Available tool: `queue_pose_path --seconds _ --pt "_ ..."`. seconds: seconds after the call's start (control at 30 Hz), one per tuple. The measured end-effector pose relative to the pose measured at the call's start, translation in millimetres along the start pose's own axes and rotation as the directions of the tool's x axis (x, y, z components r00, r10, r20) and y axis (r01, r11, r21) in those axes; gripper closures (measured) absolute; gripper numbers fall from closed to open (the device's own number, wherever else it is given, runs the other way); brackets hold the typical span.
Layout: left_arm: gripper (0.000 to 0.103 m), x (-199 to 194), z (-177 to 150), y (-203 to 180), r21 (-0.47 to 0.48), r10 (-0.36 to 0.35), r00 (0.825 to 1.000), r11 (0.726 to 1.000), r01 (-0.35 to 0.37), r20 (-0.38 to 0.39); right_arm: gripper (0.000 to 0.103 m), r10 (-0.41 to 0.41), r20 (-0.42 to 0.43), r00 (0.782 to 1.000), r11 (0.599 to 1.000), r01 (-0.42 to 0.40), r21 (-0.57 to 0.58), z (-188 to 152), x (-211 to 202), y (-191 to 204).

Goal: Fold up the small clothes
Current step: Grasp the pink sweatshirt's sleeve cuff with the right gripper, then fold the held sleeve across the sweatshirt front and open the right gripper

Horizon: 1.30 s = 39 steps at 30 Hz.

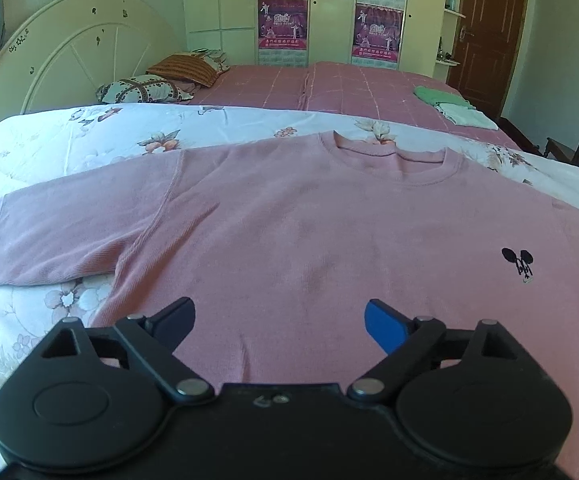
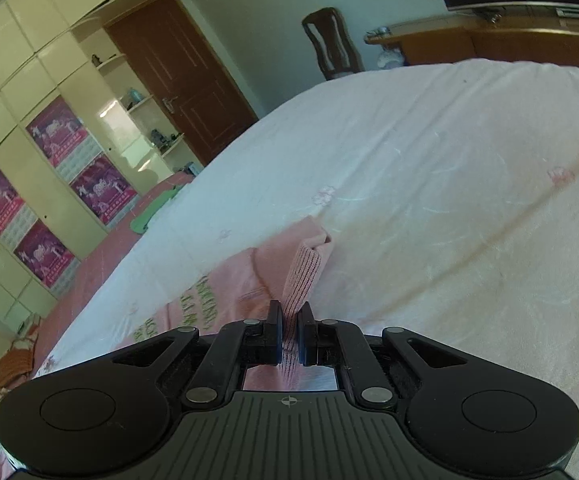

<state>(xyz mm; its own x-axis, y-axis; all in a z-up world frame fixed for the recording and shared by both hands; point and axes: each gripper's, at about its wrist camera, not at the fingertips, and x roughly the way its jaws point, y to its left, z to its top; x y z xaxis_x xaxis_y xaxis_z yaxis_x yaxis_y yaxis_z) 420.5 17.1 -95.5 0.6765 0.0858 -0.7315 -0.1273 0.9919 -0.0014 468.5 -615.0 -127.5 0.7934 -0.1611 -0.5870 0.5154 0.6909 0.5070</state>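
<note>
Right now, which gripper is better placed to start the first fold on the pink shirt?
Right. The right gripper is shut on the pink shirt's ribbed cuff; the left gripper hovers open, gripping nothing.

Only "2010" reads on the wardrobe posters; shirt lettering illegible.

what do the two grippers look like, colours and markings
The left gripper is black, with two rounded disc housings, silver pivot pins and angled linkage arms; its fingers have blue pads. The right gripper has the same black body, discs and silver pins, plus a ribbed centre panel with a small crosshair mark and dark, blue-edged pads. No cables or sleeves show.
</note>
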Motion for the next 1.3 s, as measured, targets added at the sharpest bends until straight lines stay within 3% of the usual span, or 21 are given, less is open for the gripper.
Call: queue_pose_path --seconds 0.13,0.3,0.43,0.73,0.9,0.93,0.97,1.0,1.03,1.1,1.2,1.3 --pt "0.016 3.8 1.9 21.7 -0.044 -0.038 0.999 0.998 0.038 0.005 0.097 0.039 0.0 0.999 0.986 -0.039 -0.164 -17.3 -21.6 40.9" --pt "0.03 18.2 4.8 42.7 -0.074 -0.098 0.995 0.992 0.098 0.007 0.097 0.127 -0.049 0.991 0.94 -0.136 -0.313 -50.4 -43.8 112.3" --pt "0.032 23.6 4.7 63.5 -0.137 -0.13 0.992 0.982 0.13 0.007 0.097 0.21 -0.116 0.971 0.881 -0.24 -0.409 -104.7 -59.5 180.3" --pt "0.035 25.0 13.4 120.7 -0.079 -0.111 0.994 0.991 0.112 0.017 0.097 0.311 -0.338 0.888 0.686 -0.456 -0.567 -277.5 -66.2 318.6" --pt "0.044 28.9 16.8 142.9 -0.085 -0.117 0.993 0.989 0.117 0.009 0.096 0.304 -0.447 0.842 0.592 -0.534 -0.603 -344.7 -46.8 376.3" --pt "0.044 30.0 17.5 144.3 -0.091 -0.126 0.992 0.988 0.126 0.008 0.093 0.288 -0.456 0.842 0.574 -0.533 -0.622 -357.2 -45.8 382.0" --pt "0.045 31.3 19.0 144.4 -0.1 -0.143 0.99 0.985 0.144 0.009 0.073 0.268 -0.437 0.858 0.549 -0.509 -0.663 -368.2 -48.4 385.1" --pt "0.047 33.5 21.3 143.4 -0.111 -0.173 0.985 0.979 0.173 0.012 0.056 0.288 -0.42 0.861 0.52 -0.509 -0.686 -375.3 -54.1 385.7" --pt "0.048 36.5 23.9 139.7 -0.123 -0.206 0.979 0.971 0.206 0.013 0.051 0.318 -0.402 0.859 0.51 -0.512 -0.691 -377.5 -60.6 383.7" --pt "0.057 44.2 29.7 124.1 -0.136 -0.29 0.957 0.948 0.288 0.011 0.049 0.344 -0.376 0.861 0.548 -0.509 -0.664 -372.2 -69.1 374.7" --pt "0.066 62.0 38.9 80.1 -0.114 -0.427 0.904 0.898 0.424 -0.004 0.049 0.322 -0.31 0.895 0.671 -0.447 -0.591 -345.9 -79.1 344.5" --pt "0.067 84.4 44.8 28.8 -0.109 -0.514 0.856 0.855 0.507 -0.048 0.049 0.273 -0.244 0.931 0.808 -0.359 -0.467 -307.2 -82.2 305.8"
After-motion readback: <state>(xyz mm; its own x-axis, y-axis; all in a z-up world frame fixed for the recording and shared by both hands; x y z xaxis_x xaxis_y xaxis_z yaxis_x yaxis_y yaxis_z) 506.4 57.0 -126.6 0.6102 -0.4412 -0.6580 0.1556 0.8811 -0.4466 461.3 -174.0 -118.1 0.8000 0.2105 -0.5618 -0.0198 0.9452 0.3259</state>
